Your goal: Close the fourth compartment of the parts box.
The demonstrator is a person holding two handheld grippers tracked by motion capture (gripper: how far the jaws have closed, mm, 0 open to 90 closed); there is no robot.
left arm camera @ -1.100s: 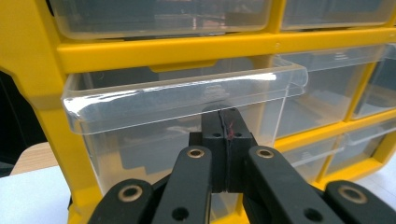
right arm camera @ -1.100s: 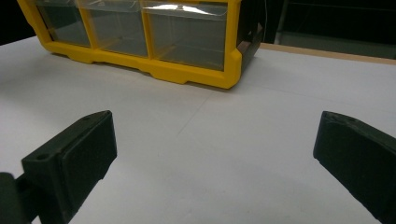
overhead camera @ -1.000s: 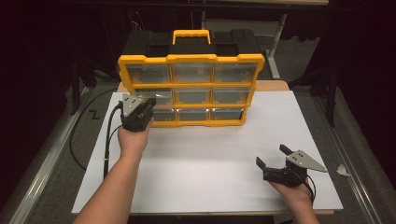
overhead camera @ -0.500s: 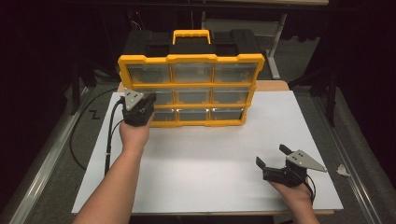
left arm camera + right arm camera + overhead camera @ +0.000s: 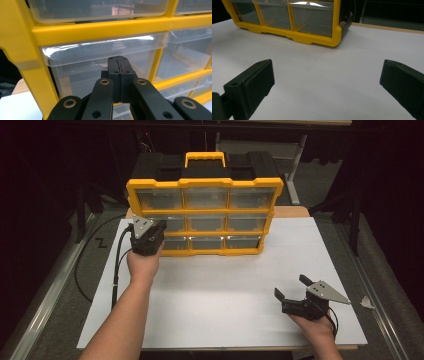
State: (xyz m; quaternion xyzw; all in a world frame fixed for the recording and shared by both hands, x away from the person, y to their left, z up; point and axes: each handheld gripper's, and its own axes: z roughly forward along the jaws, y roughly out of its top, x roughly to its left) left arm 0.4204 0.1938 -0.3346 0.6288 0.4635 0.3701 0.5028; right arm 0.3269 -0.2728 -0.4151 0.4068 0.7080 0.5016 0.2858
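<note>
My left gripper [image 5: 119,65], fingers pressed together with nothing between, sits at the lip of the middle-left drawer [image 5: 100,65] of the yellow organizer [image 5: 204,215] to hook it open. My right gripper [image 5: 295,295] rests fingers apart on the table [image 5: 225,295], free to brace.

No readable text, label, brand or number found anywhere: none on the yellow plastic organiser case with clear drawers [image 5: 204,215], none on the white table sheet [image 5: 225,290], none on the black jaws.
</note>
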